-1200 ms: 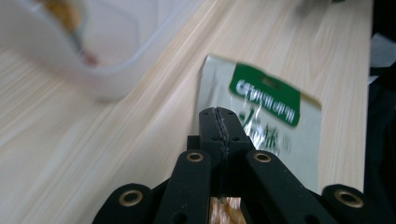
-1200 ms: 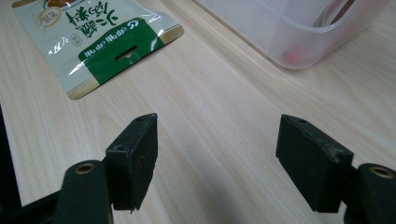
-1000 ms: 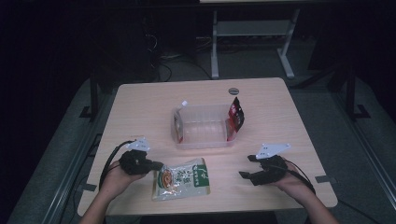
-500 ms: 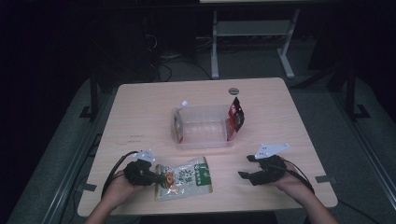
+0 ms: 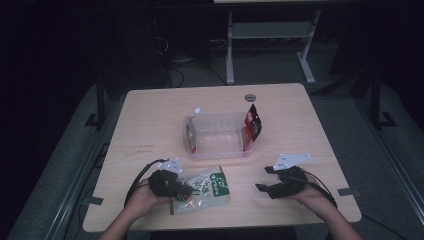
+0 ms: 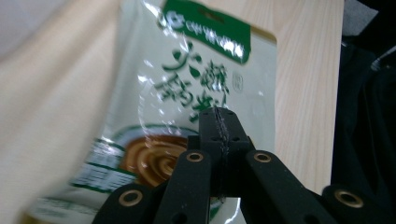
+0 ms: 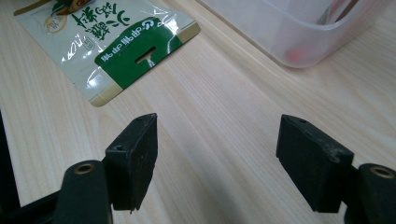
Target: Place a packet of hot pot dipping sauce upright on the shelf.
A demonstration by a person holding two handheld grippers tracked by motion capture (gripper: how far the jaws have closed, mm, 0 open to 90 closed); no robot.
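A pale snack packet (image 5: 209,192) with a green header lies flat near the table's front edge. My left gripper (image 5: 186,191) is over its left end, jaws closed tight. In the left gripper view the shut tips (image 6: 219,122) sit over the packet's printed face (image 6: 205,70), and nothing shows between them. My right gripper (image 5: 264,178) rests to the packet's right, open and empty. In the right gripper view its jaws (image 7: 217,158) stand wide over bare wood, with the packet's green header (image 7: 135,56) beyond them at the left.
A clear plastic bin (image 5: 220,152) stands mid-table, with a red packet (image 5: 252,125) upright against its right end. In the right gripper view the bin's corner (image 7: 299,37) sits at the upper right. A small dark disc (image 5: 249,97) lies behind the bin.
My left gripper has slid right and toward the front edge, from beside the packet onto its left end. The right gripper has stayed still.
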